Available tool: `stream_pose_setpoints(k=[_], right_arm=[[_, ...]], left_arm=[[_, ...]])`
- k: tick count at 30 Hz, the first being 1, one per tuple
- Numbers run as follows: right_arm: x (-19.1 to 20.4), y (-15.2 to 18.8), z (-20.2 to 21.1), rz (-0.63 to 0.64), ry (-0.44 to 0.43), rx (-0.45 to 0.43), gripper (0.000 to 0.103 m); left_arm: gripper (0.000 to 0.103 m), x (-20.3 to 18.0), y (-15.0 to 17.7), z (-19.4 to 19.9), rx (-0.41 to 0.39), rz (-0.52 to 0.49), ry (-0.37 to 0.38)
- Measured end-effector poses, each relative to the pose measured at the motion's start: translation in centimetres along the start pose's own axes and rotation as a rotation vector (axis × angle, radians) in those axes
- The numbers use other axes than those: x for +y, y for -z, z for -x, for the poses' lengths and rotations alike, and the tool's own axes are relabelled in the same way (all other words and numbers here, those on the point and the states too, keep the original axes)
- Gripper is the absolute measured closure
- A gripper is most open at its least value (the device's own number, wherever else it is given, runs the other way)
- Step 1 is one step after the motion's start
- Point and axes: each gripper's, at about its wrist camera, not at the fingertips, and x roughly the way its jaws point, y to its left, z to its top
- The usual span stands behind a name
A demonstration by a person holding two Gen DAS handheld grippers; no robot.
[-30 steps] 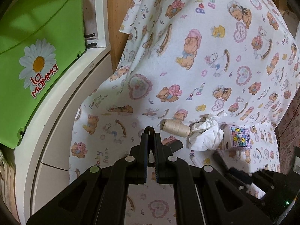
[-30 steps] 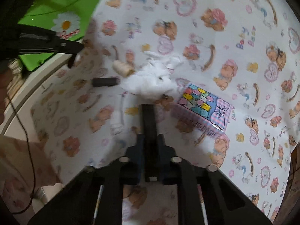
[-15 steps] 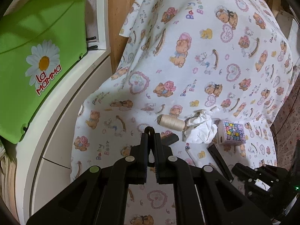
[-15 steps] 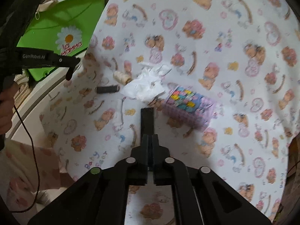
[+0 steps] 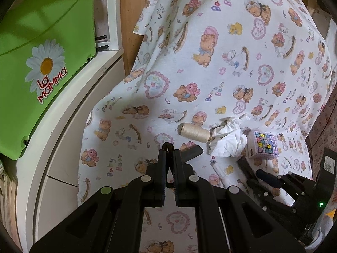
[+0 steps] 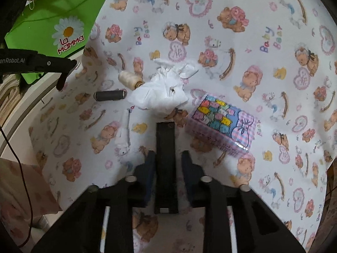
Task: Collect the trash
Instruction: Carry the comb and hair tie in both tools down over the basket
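Observation:
A crumpled white tissue (image 6: pixel 162 97) lies on the bear-print cloth (image 6: pixel 263 67), between a cream thread spool (image 6: pixel 128 79) and a pink patterned box (image 6: pixel 221 126). My right gripper (image 6: pixel 167 156) points at the tissue from just short of it. Its jaws are opening, and a flat black bar (image 6: pixel 165 147) sits loose between them, its far end close to the tissue. My left gripper (image 5: pixel 167 150) is shut above the cloth, left of the cream thread spool (image 5: pixel 193 133) and the tissue (image 5: pixel 228 142). A small black loop shows at its tips.
A green bin (image 5: pixel 38 59) with a daisy label stands on a white ledge (image 5: pixel 69 113) at the left, beyond the cloth's edge. A dark thread spool (image 6: pixel 109 95) lies left of the tissue. The cloth drops off at the left and near sides.
The right gripper's jaws have parted from the black bar they were clamped on. That gripper drew back a little, then came in toward the tissue again. The left gripper has barely moved.

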Motion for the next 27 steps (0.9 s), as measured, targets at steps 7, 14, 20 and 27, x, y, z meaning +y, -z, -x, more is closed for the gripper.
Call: stream_pose_setpoints(k=[7, 14, 20, 27], right_arm=[[-1.6, 0.3, 0.8, -0.085, -0.043, -0.009, 0.089], [-2.2, 1.0, 4.3, -0.085, -0.047, -0.059, 0.089], [-1.7, 1.7, 9.4, -0.101, -0.066, -0.131, 0.089], [0.0, 3.7, 15.2, -0.134, -0.124, -0.227, 0.089]], left_arm=[[0.097, -0.1, 0.2, 0.3, -0.003, -0.001, 0.001], [0.097, -0.9, 1.4, 2.3, -0.020, -0.001, 0.050], [0.097, -2.9, 3.1, 4.9, 0.002, -0.022, 0.106], [0.097, -4.8, 6.6, 7.7, 0.070, -0.057, 0.131]])
